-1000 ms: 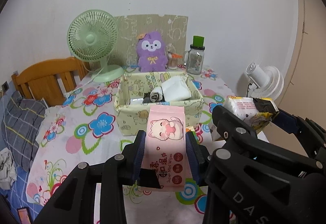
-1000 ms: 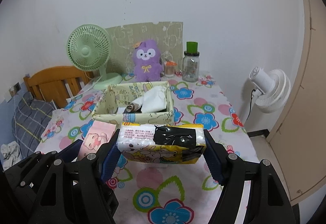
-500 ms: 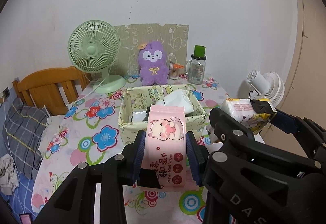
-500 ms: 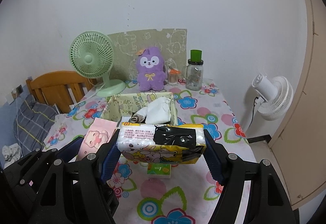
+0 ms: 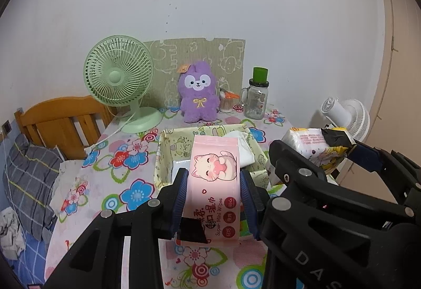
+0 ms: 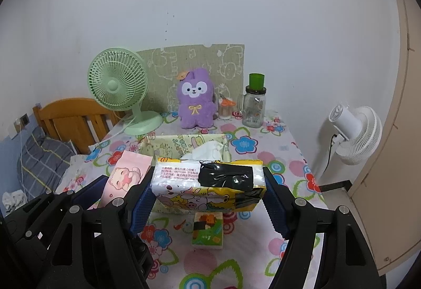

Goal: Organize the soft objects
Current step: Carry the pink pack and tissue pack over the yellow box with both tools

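Both packs have risen with your hands above the flowered table's (image 6: pixel 294 157) near edge, before the fabric basket (image 5: pixel 163 154). Your left gripper (image 5: pixel 213 200) clamps the pink wipes pack (image 5: pixel 214 183) with its cartoon cat upright; your right gripper (image 6: pixel 208 197) squeezes the yellow tissue pack (image 6: pixel 210 183), black-taped, lengthwise.

The wet-wipes pack (image 5: pixel 214 189) is pink with a cartoon cat. The tissue pack (image 6: pixel 209 187) is yellow and white with black tape. The storage box (image 5: pixel 164 157) is pale yellow-green with cartoons. Bright flowers cover the table (image 6: pixel 273 152) cloth. The plush toy (image 6: pixel 195 102) is purple, the desk fan (image 6: pixel 118 89) mint green.
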`<state>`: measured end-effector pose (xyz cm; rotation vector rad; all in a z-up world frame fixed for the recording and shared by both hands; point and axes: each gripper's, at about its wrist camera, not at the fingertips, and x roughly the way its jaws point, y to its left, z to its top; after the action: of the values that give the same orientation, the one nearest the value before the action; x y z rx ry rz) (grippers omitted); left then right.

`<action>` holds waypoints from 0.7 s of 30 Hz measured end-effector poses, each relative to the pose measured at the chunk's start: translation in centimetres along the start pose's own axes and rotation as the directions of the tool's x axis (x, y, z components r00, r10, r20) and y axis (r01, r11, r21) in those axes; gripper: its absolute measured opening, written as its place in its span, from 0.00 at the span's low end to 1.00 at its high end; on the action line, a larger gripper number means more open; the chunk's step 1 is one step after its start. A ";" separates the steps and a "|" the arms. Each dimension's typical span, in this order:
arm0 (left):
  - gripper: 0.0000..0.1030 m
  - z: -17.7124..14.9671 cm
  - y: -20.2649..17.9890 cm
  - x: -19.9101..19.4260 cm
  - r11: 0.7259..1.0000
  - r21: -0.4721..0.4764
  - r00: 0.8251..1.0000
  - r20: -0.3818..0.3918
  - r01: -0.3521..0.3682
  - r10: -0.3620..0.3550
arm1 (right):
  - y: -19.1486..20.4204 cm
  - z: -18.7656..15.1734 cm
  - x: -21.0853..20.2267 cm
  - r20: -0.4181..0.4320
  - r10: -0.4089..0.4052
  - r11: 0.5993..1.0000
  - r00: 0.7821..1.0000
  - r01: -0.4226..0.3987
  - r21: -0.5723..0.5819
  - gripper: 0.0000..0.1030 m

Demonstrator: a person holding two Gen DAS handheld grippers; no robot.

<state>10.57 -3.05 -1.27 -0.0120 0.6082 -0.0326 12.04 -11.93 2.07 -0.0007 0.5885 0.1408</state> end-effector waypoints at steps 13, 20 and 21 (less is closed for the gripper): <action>0.39 1.9 0.8 3.0 1.000 0.006 1.000 -0.011 -0.001 0.001 | 0.2 1.9 3.7 -0.015 0.013 1.000 1.000 -0.013 -0.001 0.75; 0.39 2.8 1.5 5.3 1.000 0.000 0.999 -0.034 -0.002 0.002 | 0.8 2.8 6.1 -0.024 0.001 1.000 1.000 -0.001 -0.021 0.75; 0.39 2.9 1.5 5.7 1.000 -0.001 0.999 -0.039 -0.004 0.004 | 0.9 2.9 6.5 -0.025 -0.001 1.000 1.000 0.000 -0.026 0.75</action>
<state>16.99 -1.70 -2.15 -0.0116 0.6470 -0.0289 18.87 -10.10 0.97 -0.0274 0.6118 0.1481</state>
